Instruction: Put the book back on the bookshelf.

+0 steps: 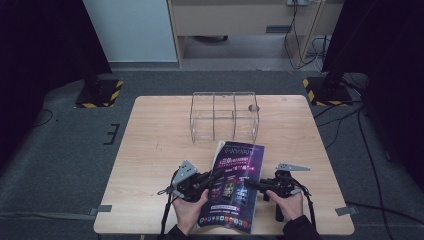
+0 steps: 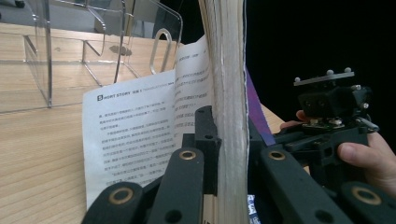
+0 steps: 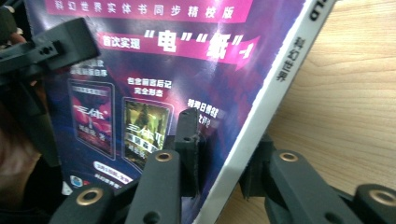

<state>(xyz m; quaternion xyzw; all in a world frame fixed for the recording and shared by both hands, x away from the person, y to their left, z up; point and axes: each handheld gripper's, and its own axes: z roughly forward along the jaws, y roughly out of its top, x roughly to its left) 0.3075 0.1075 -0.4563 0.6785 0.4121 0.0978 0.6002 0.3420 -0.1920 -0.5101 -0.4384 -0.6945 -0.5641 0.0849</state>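
Two claws grip one magazine [image 1: 234, 187] at the near edge of the worktop [image 1: 150, 150]. The left claw [image 1: 212, 178] is clamped on the magazine's page edge, seen in the left gripper view as a thick block of pages [image 2: 229, 116] standing upright between its jaws, with one loose page [image 2: 135, 135] fanned out to the side. The right claw [image 1: 250, 184] has its jaws on either side of the spine [image 3: 261, 107], closed down on the purple cover. To do this step well, hold both grips firm and level, and lift together so the pages do not splay. Beyond the magazine, toward the far edge, stands a clear rack [image 1: 224, 117] with upright dividers, apart from the magazine's top edge.
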